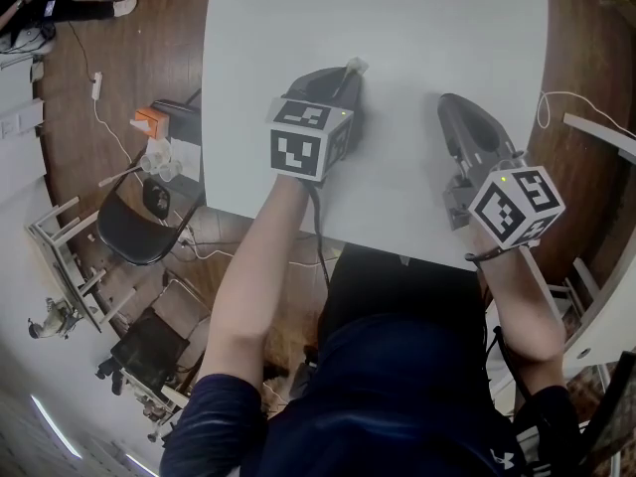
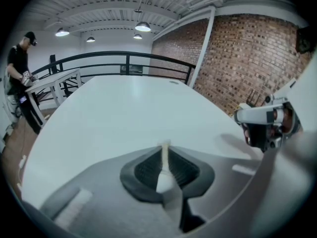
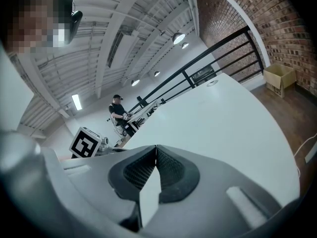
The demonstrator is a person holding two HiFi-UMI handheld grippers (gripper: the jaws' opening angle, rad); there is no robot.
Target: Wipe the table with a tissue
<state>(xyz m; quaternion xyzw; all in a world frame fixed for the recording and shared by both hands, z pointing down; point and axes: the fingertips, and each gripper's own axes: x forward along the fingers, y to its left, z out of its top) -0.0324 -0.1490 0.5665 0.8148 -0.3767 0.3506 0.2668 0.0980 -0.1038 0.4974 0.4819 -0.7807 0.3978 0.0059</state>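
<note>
Tissue (image 2: 165, 181) in closed left gripper (image 2: 164, 148)

Head view: high up, steeply down on the table's (image 1: 397, 28) near edge, left gripper (image 1: 350, 76) and right gripper (image 1: 452, 102) close below. Gripper views: low at tabletop, facing along it; right one tilted. Both share tabletop, railing (image 2: 129, 58), far person (image 3: 118, 110).
</note>
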